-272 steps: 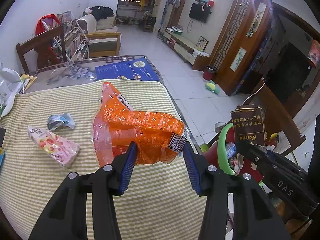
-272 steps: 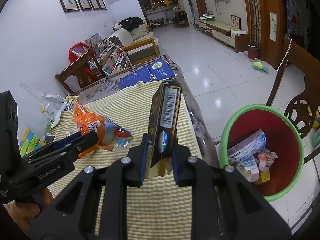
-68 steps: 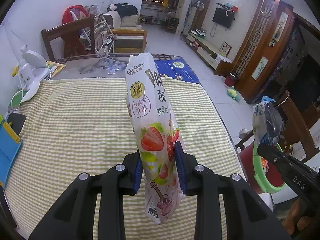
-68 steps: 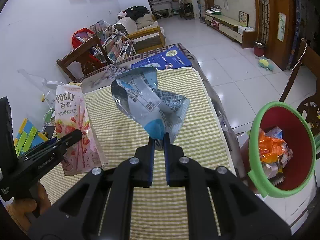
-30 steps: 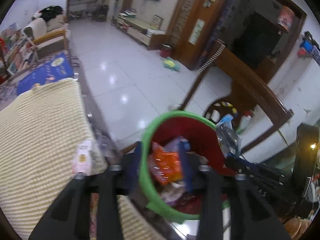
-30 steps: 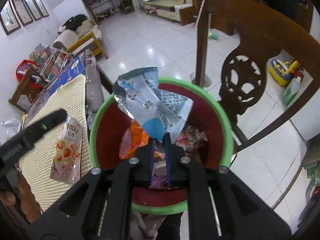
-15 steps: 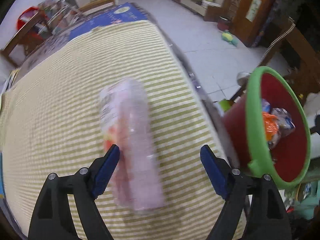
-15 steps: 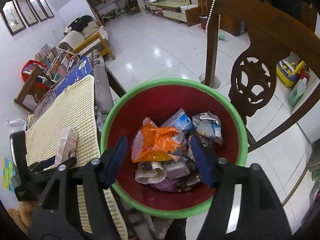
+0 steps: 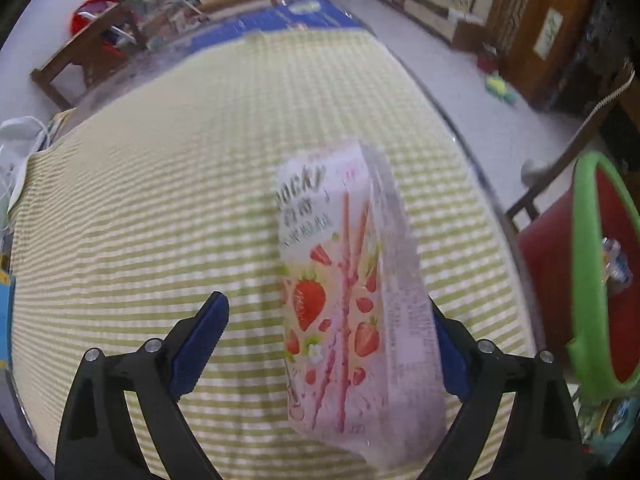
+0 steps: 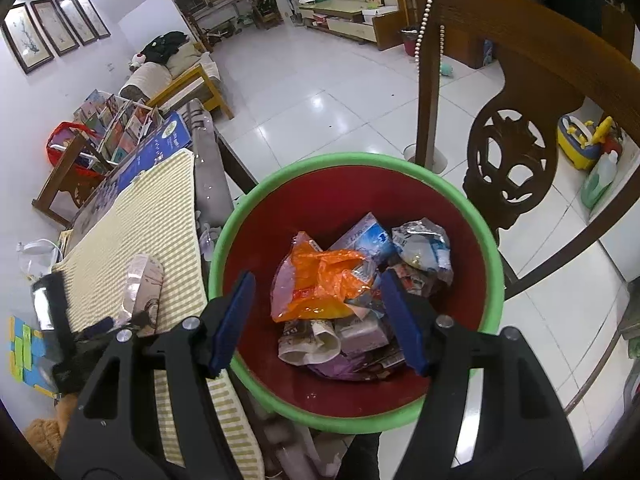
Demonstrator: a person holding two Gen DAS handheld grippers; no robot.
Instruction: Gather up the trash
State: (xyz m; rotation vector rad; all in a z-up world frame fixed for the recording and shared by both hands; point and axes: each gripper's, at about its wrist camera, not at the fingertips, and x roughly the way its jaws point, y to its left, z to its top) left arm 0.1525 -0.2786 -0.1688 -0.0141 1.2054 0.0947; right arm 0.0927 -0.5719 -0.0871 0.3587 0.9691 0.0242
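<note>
Between your left fingers: the Pocky box (image 9: pixel 352 304) lies on the checked cloth (image 9: pixel 168 184), hard by the right pad, clear of the left.
Long axis: near to far, along the fingers.
Left gripper (image 9: pixel 332 344): jaws just opened wide, gripping nothing.
Right gripper (image 10: pixel 320 316): jaws just parted, empty, above the bin (image 10: pixel 248 216).
Nearer hand: your left.

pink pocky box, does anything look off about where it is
Yes. The pink Pocky box lies on the checked tablecloth near the table's edge, between the open pads of the left tool, ungripped. The other wrappers are already in the green-rimmed bin, so it looks dropped short.
</note>
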